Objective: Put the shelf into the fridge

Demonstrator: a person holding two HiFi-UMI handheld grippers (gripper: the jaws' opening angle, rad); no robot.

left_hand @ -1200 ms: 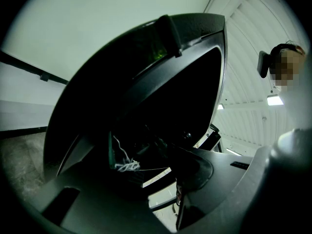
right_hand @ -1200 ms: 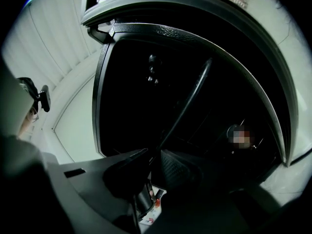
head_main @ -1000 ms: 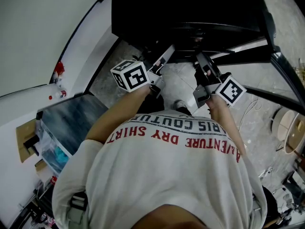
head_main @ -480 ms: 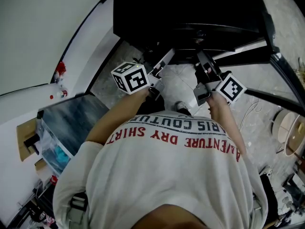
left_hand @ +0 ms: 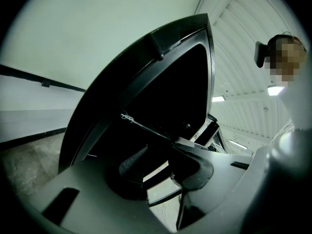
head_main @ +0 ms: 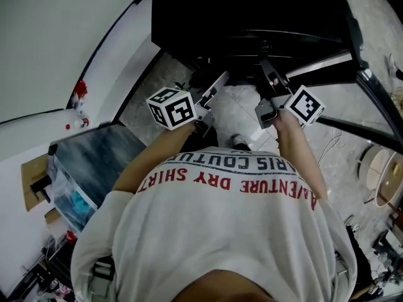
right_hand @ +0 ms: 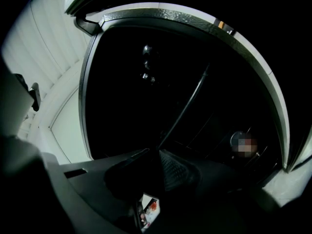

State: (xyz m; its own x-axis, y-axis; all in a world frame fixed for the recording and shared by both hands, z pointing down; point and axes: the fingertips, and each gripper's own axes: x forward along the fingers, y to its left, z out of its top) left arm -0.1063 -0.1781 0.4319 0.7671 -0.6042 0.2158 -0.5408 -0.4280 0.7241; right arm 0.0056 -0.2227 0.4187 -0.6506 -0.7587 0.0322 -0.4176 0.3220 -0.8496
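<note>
I hold the shelf edge-on. The left gripper and right gripper are each clamped on its thin near rim, one per side, which I judge keeps the panel from twisting. The shelf lies at my 12 o'clock, at the mouth of the fridge, not yet seated. Shelf: thin, flat, dark, rigid. Fridge: black, boxy.

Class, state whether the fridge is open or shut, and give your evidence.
Open. The right gripper view looks straight into the dark interior of the fridge, framed by its pale rim, with no door across it.
</note>
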